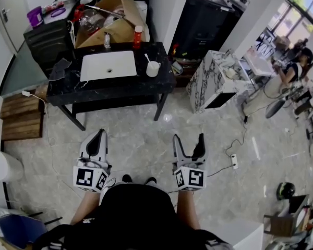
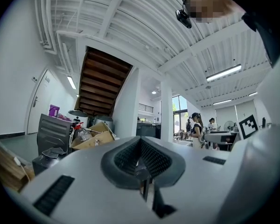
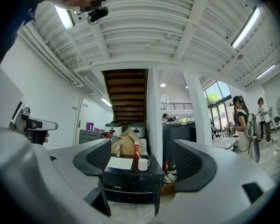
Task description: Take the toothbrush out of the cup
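A white cup [image 1: 153,69] stands on the black table [image 1: 94,90], right of a white basin [image 1: 108,65]. A toothbrush [image 1: 147,58] leans out of the cup. Both grippers are held level over the floor, well short of the table. My left gripper [image 1: 98,135] is shut, its pads meeting with nothing between them [image 2: 141,149]. My right gripper [image 1: 189,138] is open and empty. In the right gripper view the cup [image 3: 143,164] and toothbrush [image 3: 136,156] show far off between the spread jaws of the right gripper [image 3: 147,172].
A red bottle [image 1: 138,36] and a small clear bottle [image 1: 107,40] stand at the table's back edge, in front of a cardboard box [image 1: 115,22]. A marble-patterned cabinet [image 1: 215,82] stands to the right. A cable and power strip [image 1: 233,161] lie on the floor.
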